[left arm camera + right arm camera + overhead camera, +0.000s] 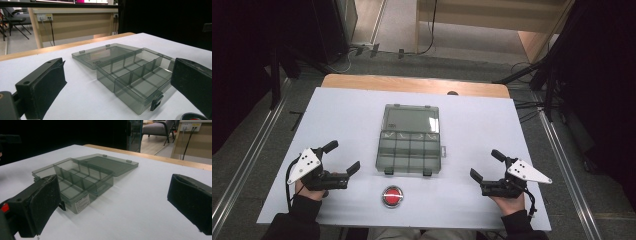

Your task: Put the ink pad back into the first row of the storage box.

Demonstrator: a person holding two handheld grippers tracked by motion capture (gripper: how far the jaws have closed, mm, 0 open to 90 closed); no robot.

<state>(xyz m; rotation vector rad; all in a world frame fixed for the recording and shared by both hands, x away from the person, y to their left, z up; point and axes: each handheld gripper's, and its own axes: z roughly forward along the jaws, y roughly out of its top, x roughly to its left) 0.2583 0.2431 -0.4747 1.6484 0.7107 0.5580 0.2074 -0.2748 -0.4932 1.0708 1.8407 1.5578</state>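
Observation:
A smoky clear plastic organizer box (409,150) lies open in the middle of the white table, its lid (410,118) folded flat toward the far side and its compartments bare. My left gripper (343,157) rests on the table to the box's left, jaws wide apart with nothing between them. My right gripper (488,165) rests to the box's right, also open and holding nothing. In the left gripper view the box (135,75) sits between the two black jaws, a short way off. The box (72,180) in the right gripper view lies ahead of the left jaw.
A round red button (392,196) sits near the table's front edge between my hands, and its rim shows low in the left gripper view (192,117). The white table surface (347,120) ends on a wooden edge (412,84) at the back. Dark stands flank both sides.

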